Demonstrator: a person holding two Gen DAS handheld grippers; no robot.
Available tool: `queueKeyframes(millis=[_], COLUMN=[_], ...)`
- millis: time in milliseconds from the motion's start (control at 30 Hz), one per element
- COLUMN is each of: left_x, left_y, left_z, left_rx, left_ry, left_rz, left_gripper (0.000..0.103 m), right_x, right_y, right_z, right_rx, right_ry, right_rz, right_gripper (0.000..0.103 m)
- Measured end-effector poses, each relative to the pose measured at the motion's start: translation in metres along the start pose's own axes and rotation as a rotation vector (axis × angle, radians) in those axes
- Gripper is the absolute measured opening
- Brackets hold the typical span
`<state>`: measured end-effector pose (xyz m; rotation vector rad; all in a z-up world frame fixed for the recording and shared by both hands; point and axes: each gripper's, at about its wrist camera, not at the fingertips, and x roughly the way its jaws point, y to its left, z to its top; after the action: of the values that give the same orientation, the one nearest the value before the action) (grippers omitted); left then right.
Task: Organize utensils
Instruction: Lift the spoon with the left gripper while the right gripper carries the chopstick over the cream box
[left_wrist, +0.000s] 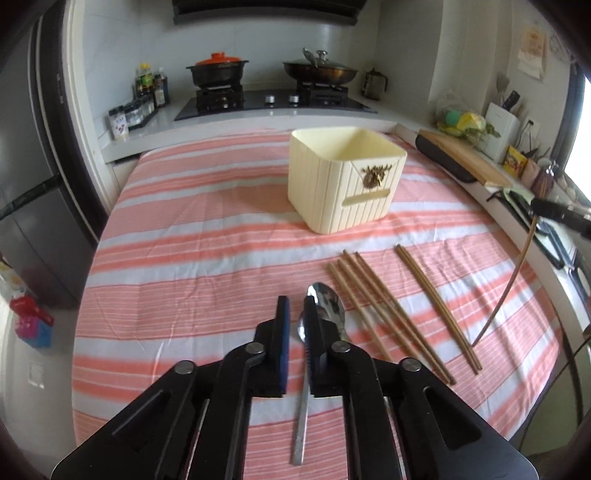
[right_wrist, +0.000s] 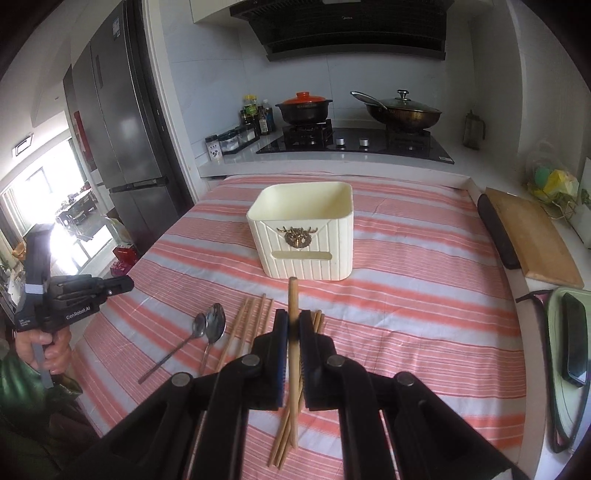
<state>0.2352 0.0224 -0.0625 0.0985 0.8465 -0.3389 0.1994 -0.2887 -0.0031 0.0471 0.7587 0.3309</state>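
A cream box (left_wrist: 343, 181) (right_wrist: 306, 236) stands open-topped on the striped cloth (left_wrist: 207, 251). My left gripper (left_wrist: 295, 301) (right_wrist: 127, 284) hovers above two metal spoons (left_wrist: 327, 302) (right_wrist: 210, 323) that lie flat on the cloth. Its jaws stand slightly apart and grip nothing. My right gripper (right_wrist: 293, 315) (left_wrist: 535, 203) is shut on one wooden chopstick (right_wrist: 293, 354) (left_wrist: 513, 280), lifted off the cloth. Several more chopsticks (left_wrist: 384, 314) (right_wrist: 251, 321) lie on the cloth in front of the box, between the spoons and the right edge.
Behind the cloth a hob (right_wrist: 354, 144) carries a black pot with an orange lid (right_wrist: 304, 107) and a lidded wok (right_wrist: 402, 109). A cutting board (right_wrist: 532, 240) and a phone (right_wrist: 574, 339) lie at the right. A fridge (right_wrist: 122, 129) stands left. A hand (right_wrist: 48, 347) holds the left gripper.
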Motion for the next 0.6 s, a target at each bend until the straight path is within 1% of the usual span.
queueKeyframes(millis=[33, 67, 100, 167, 200, 300, 400, 467, 500, 533, 600], left_x=[0.01, 0.02, 0.03, 0.056, 0.068, 0.103, 0.126, 0.13, 0.13, 0.129, 0.129], left_y=[-0.004, -0.008, -0.012, -0.017, -0.017, -0.011, -0.008, -0.011, -0.012, -0.014, -0.015], left_z=[-0.004, -0.009, -0.015, -0.02, -0.022, -0.023, -0.023, -0.022, -0.022, -0.021, -0.018], left_rx=[0.032, 0.06, 0.083, 0.118, 0.119, 0.088, 0.067, 0.075, 0.084, 0.092, 0.092], left_ry=[0.023, 0.039, 0.052, 0.104, 0.124, 0.182, 0.207, 0.19, 0.184, 0.179, 0.186], left_rz=[0.002, 0.002, 0.008, 0.026, 0.033, 0.013, -0.011, -0.029, -0.041, -0.064, -0.066], left_gripper=[0.05, 0.061, 0.069, 0.069, 0.069, 0.069, 0.069, 0.068, 0.056, 0.037, 0.036], right_x=[-0.002, -0.005, -0.007, -0.011, -0.014, -0.022, -0.031, -0.035, -0.037, -0.038, -0.041], right_y=[0.001, 0.001, 0.001, 0.002, 0.002, 0.004, 0.006, 0.008, 0.009, 0.008, 0.007], right_z=[0.0, 0.0, 0.0, 0.0, 0.0, 0.001, 0.001, 0.0, 0.0, 0.0, 0.0], right_rx=[0.003, 0.004, 0.004, 0.009, 0.01, 0.012, 0.003, -0.009, -0.012, -0.011, -0.005], right_ry=[-0.007, -0.013, -0.018, -0.032, -0.04, -0.061, -0.079, -0.09, -0.094, -0.097, -0.099], right_rz=[0.0, 0.002, 0.003, 0.002, -0.002, -0.005, -0.01, -0.019, -0.022, -0.023, -0.021], right_gripper=[0.006, 0.006, 0.006, 0.006, 0.006, 0.006, 0.006, 0.006, 0.006, 0.006, 0.006])
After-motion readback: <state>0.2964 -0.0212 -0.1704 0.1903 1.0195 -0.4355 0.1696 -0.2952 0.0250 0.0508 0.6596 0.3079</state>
